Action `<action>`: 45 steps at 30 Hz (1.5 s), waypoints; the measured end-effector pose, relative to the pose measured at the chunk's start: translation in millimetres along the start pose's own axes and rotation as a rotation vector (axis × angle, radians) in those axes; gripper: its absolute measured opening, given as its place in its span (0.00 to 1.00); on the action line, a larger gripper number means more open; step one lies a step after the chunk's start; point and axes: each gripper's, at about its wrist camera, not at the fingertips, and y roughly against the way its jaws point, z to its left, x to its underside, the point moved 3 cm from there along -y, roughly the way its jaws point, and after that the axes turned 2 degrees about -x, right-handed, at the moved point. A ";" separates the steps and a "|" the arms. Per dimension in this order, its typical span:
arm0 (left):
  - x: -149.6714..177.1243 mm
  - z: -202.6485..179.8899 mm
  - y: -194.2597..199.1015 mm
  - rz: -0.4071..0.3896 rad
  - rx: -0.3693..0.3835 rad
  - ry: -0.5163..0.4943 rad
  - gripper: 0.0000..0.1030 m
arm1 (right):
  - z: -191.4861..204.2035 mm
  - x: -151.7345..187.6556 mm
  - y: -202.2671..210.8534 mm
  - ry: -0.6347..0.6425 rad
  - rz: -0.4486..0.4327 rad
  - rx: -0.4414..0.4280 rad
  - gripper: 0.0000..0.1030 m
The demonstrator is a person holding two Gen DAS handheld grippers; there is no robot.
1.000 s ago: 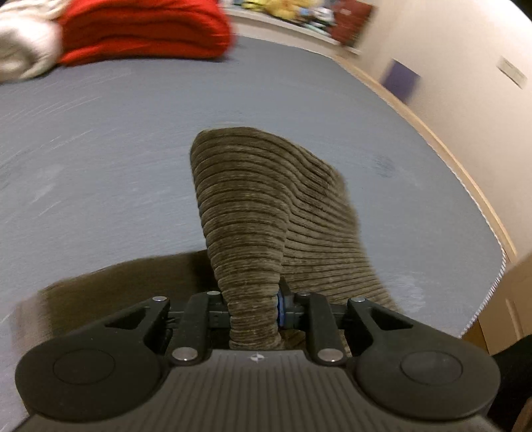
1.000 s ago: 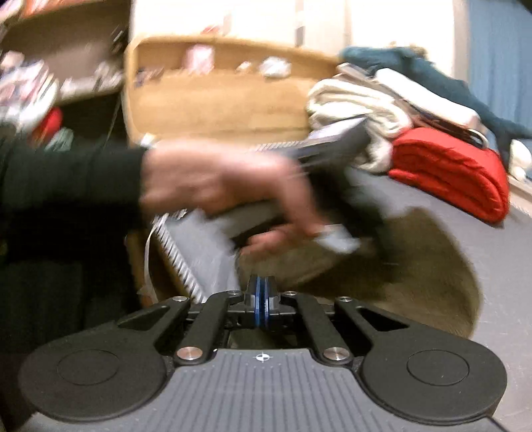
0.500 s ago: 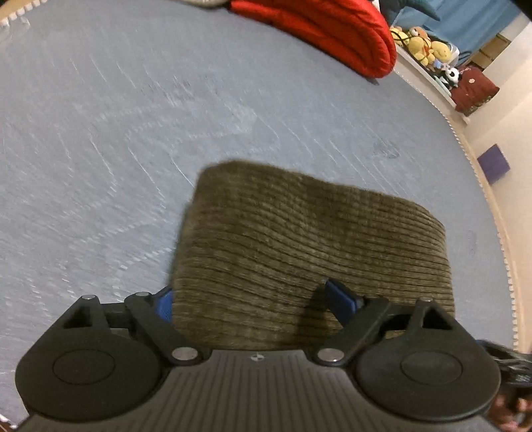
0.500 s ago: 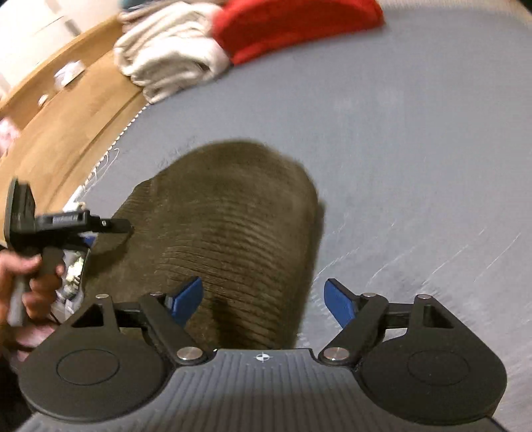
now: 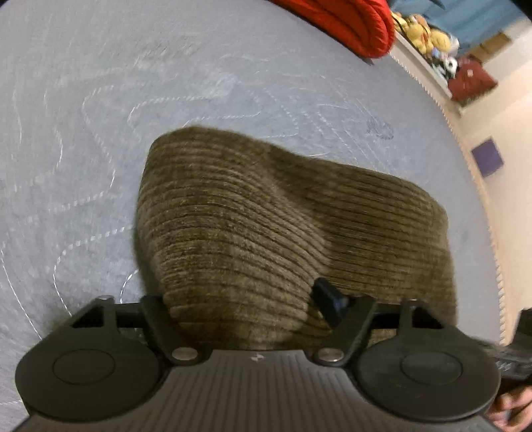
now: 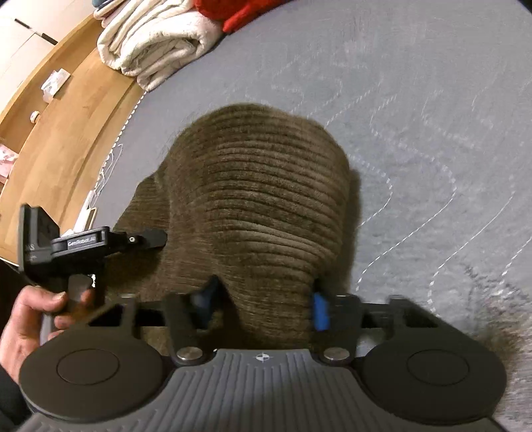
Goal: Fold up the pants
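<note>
Pants (image 5: 266,232): brown corduroy, folded into a compact bundle, lying on the grey bed (image 5: 99,133) at lower centre of both wrist views.

Left claw (image 5: 239,305): jaws spread, a hump of corduroy rising between them; whether the fabric is gripped cannot be told. One second earlier the same claw was pinched on a raised fold; half a second ago it was already spread, so the fold has been released onto the bundle.

Right claw (image 6: 262,305): jaws apart either side of a corduroy ridge, narrower than half a second ago; contact cannot be told.

Judgement: the fold appears laid, with both claws set for a further fold or tidying.

Left hand (image 6: 36,312): at lower left of the right view, holding its tool.

Farther: cream blankets (image 6: 156,36) at upper left; red blanket (image 5: 349,23) at top.
</note>
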 end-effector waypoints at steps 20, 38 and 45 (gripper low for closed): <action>-13.3 -246.1 -49.2 -0.218 0.254 -0.275 0.44 | -95.4 -69.2 199.1 0.126 -0.348 0.142 0.34; -12.9 -268.7 -55.8 -0.390 -0.001 -0.349 0.56 | -172.5 -87.7 204.4 0.082 -0.451 0.394 0.52; 24.0 -277.9 -61.1 -0.238 0.072 -0.565 0.50 | -153.4 -50.3 155.1 0.340 -0.163 0.435 0.51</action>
